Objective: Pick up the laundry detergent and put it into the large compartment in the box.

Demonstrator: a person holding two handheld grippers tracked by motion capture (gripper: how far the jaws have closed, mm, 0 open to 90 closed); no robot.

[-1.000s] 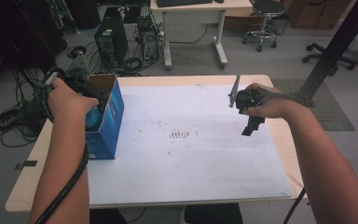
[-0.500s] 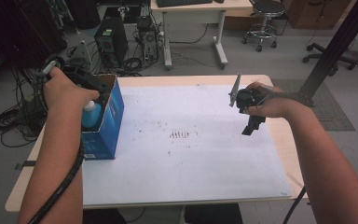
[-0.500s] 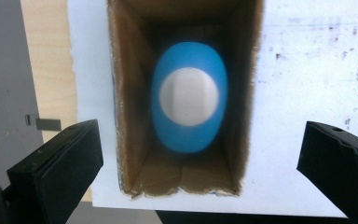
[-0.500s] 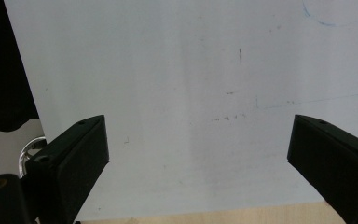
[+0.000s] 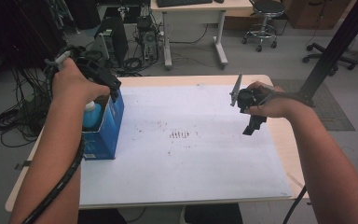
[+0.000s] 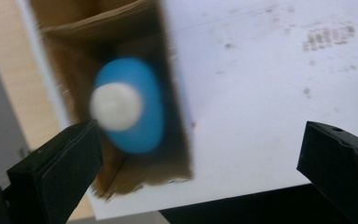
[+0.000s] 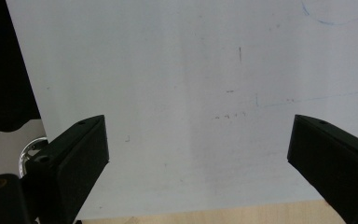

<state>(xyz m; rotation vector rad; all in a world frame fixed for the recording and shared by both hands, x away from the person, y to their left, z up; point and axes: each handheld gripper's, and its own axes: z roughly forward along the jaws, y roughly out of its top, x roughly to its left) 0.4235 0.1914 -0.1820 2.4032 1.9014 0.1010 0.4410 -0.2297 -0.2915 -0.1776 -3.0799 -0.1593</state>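
A blue carton [image 5: 108, 135] stands open-topped at the table's left edge, and a blue bottle [image 5: 91, 117] with a white cap stands upright inside it. My left gripper [image 5: 108, 85] hangs above the carton's far end. In the left gripper view the bottle [image 6: 142, 128] sits down in the brown-walled carton [image 6: 142, 179], below my left gripper [image 6: 200, 135]. Its jaws have just been opening and stand wide, with nothing between them. My right gripper [image 5: 254, 126] hovers over the white sheet [image 5: 191, 158] at the right. In the right gripper view, my right gripper [image 7: 198, 126] is open and empty.
The white sheet covers most of the wooden table [image 5: 282, 140] and bears faint marks [image 5: 182, 135] near its middle. Beyond the table stand a desk [image 5: 191, 7], computer towers [image 5: 114, 35] and a stool [image 5: 260, 23]. Cables [image 5: 9, 121] lie on the floor at the left.
My left hand has lifted up and back out of the carton, leaving the bottle standing inside and uncovering it. The right hand and its gripper have stayed put.
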